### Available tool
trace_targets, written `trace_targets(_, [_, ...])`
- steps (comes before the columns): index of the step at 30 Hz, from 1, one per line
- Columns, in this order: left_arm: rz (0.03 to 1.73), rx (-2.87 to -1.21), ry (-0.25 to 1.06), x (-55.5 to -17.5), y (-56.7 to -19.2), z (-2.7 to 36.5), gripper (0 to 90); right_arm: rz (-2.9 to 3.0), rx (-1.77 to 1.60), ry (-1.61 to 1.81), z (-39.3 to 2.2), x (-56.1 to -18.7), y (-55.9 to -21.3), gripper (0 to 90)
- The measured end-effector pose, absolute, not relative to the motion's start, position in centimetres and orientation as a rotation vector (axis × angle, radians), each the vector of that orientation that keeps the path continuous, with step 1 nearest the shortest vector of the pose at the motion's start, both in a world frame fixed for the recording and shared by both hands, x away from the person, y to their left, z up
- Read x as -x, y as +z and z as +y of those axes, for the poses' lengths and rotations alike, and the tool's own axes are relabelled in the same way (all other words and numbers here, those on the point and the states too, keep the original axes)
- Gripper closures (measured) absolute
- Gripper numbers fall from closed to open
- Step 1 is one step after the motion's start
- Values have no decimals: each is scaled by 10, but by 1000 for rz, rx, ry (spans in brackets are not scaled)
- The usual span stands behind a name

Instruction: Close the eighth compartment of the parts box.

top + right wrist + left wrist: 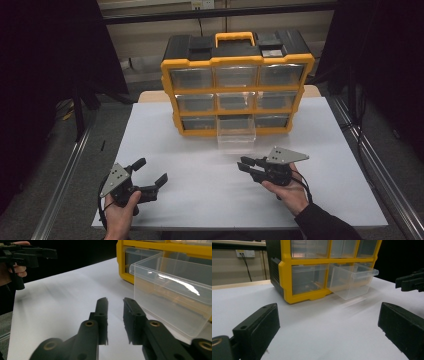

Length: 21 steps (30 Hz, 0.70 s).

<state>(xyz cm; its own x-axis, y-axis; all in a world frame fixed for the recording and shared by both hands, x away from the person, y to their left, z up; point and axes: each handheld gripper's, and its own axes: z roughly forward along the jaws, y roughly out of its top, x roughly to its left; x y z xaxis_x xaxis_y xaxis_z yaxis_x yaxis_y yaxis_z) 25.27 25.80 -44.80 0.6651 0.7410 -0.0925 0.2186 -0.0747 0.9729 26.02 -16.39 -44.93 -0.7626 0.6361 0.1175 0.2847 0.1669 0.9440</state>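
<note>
Both hands rest low at the near edge of the white desk [320, 150], well apart. The left gripper [150, 172] gapes wide, empty; the right gripper [246, 166] has its jaws nearly together with nothing between them (a narrow gap shows in its own view). The clear plastic drawer [236, 135] juts from the bottom middle slot of the yellow-framed organizer [237, 82], with bare smooth desk between it and the grippers.

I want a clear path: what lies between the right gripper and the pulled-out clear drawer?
Nothing: just bare white table between right gripper and clear drawer, seen in the high view.
</note>
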Motion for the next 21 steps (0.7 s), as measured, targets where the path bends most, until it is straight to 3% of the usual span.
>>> trace_targets(11, [797, -1631, 520, -253, -448, 258, 36, 2157, -884, 1607, -162, -269, -452, 893])
trace_targets(21, [795, -1638, 526, -253, -448, 259, 35, 2185, -891, 1589, -160, -275, -450, 900])
